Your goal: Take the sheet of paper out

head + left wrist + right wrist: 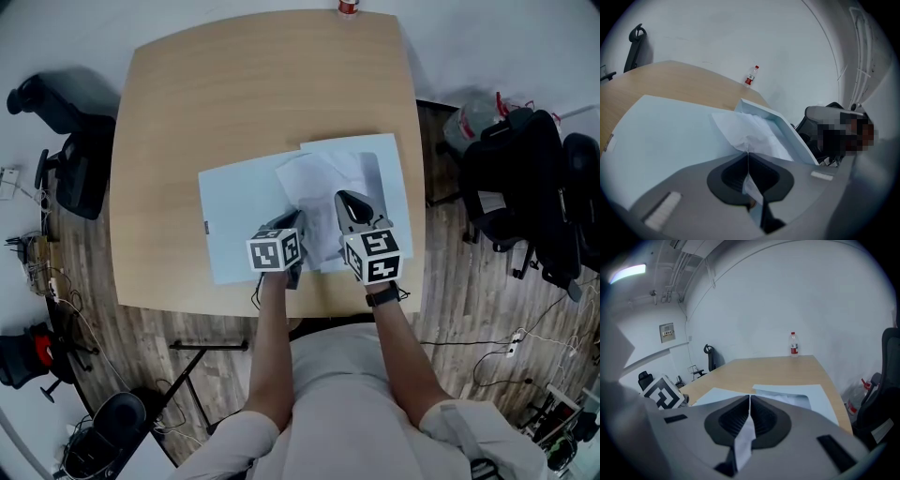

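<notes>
Left gripper [748,152] is pinching the sheet of paper [740,129], its jaws pressing together on a raised fold of it. Right gripper [749,397] is clamping a strip of the same white sheet, its jaws likewise closing tight on it. Crumpled, the sheet is spreading from both grips onto an open light blue folder [230,211], which is lying flat on the wooden table [253,94] toward the person's side. A water bottle [793,344] is standing at the table's far edge.
</notes>
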`<control>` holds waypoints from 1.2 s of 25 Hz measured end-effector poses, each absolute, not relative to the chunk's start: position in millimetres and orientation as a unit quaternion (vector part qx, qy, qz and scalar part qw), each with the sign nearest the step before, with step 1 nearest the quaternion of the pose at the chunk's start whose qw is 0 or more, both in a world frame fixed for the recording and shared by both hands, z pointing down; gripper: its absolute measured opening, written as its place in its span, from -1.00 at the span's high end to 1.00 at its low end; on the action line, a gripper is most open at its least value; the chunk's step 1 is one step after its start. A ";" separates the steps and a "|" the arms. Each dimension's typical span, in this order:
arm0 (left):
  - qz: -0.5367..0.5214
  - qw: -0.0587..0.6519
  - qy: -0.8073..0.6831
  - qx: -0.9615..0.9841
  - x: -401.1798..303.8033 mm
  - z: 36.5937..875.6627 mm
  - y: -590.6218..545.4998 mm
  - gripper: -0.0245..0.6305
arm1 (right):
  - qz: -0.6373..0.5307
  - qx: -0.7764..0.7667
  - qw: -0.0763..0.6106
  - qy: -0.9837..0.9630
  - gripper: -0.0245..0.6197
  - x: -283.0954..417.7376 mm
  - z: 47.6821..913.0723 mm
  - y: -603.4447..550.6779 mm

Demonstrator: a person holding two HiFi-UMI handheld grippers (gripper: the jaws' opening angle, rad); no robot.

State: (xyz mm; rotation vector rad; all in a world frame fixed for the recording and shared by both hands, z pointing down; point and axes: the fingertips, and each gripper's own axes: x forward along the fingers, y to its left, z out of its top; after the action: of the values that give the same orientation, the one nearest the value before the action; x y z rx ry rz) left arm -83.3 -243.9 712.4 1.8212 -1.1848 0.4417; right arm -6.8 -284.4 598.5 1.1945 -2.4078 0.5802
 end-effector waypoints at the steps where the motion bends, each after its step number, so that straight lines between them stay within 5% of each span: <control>1: 0.176 0.445 -0.481 0.734 -85.2 711.3 -243.0 0.88 | 0.205 0.425 0.194 -0.860 0.88 -7.9 596.9 -283.3; 30: 0.124 0.362 -0.523 0.761 -125.0 618.2 -228.9 0.89 | 0.125 0.427 0.158 -0.882 0.88 -20.3 517.2 -251.1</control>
State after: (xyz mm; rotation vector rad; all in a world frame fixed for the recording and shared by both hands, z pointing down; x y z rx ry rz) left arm -125.0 -228.9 618.2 1.9613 -1.3484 0.3193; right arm -20.3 -251.1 517.2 1.2205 -2.5218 0.3586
